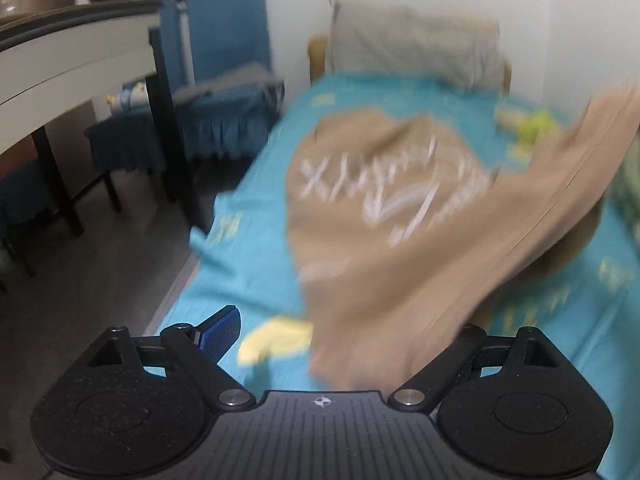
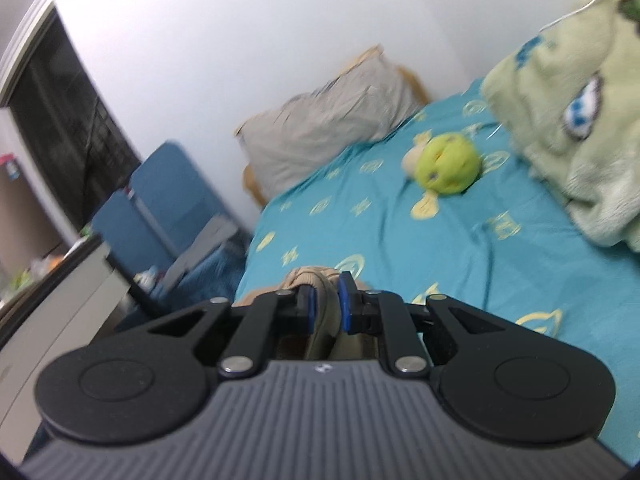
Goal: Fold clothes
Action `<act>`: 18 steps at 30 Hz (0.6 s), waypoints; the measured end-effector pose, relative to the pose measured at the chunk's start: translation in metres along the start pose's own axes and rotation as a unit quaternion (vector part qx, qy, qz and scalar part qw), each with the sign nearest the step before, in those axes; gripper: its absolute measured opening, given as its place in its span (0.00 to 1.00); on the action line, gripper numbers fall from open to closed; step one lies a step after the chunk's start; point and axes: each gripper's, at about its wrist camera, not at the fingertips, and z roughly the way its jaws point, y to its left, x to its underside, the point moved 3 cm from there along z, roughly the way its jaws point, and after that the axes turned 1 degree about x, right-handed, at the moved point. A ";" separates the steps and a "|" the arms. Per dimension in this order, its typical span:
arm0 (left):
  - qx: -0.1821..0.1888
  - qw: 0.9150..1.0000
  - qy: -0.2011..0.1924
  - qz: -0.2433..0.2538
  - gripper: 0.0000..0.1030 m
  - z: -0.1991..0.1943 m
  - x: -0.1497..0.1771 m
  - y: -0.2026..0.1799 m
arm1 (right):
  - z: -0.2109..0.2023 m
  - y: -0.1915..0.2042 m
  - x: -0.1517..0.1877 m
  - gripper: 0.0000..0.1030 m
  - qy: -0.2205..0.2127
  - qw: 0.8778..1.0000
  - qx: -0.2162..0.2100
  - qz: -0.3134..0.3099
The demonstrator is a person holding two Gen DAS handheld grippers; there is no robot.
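Garment: one tan cotton T-shirt with white printed lettering [image 1: 384, 216], part spread on the teal bedsheet with yellow motifs [image 1: 256, 248], one side raised toward the right of the left wrist view; picture blurred by motion.
Right claw [image 2: 326, 306]: blue pads [image 2: 343, 304] drawn narrow, pinching a bunched fold of the tan fabric between them, above the bed.
Left claw [image 1: 344, 344]: jaws spread wide; only the left blue pad [image 1: 220, 330] shows, the other side is covered by the draped cloth. Whether it grips anything: it appears not to.
Step in hand (judged): carrying the raised side across to make a fold.
Doing it well: keep the pinch firm, carry the edge low and level, lay hem on hem; the left claw could pin the resting half so the shirt does not drag.
Risk: the fabric slipping or bunching.
Count: shirts 1; claws 2; grey pillow [image 2: 320, 120] 1; round green plush toy [image 2: 446, 166] 1; pale green fleece blanket [image 2: 572, 120] 1; blue-covered chairs [image 1: 224, 64] at least 2.
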 end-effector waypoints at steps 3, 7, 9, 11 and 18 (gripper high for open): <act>-0.025 1.000 -0.011 -0.005 0.94 -0.005 -0.003 0.009 | -0.002 -0.007 -0.003 0.16 -0.017 0.999 0.030 -0.001; -0.060 0.995 -0.064 -0.036 0.95 -0.020 -0.017 0.026 | 0.012 -0.013 0.001 0.36 0.001 0.997 0.071 -0.034; -0.078 0.992 -0.090 -0.051 0.96 -0.027 -0.023 0.035 | 0.021 -0.017 0.008 0.65 0.021 0.992 0.106 -0.064; -0.088 0.986 -0.105 -0.093 0.96 -0.032 -0.030 0.048 | 0.033 -0.020 0.017 0.83 0.055 0.984 0.135 -0.100; -0.103 0.970 -0.153 -0.160 0.96 -0.046 -0.049 0.070 | 0.058 -0.022 0.051 0.81 0.173 0.959 0.164 -0.152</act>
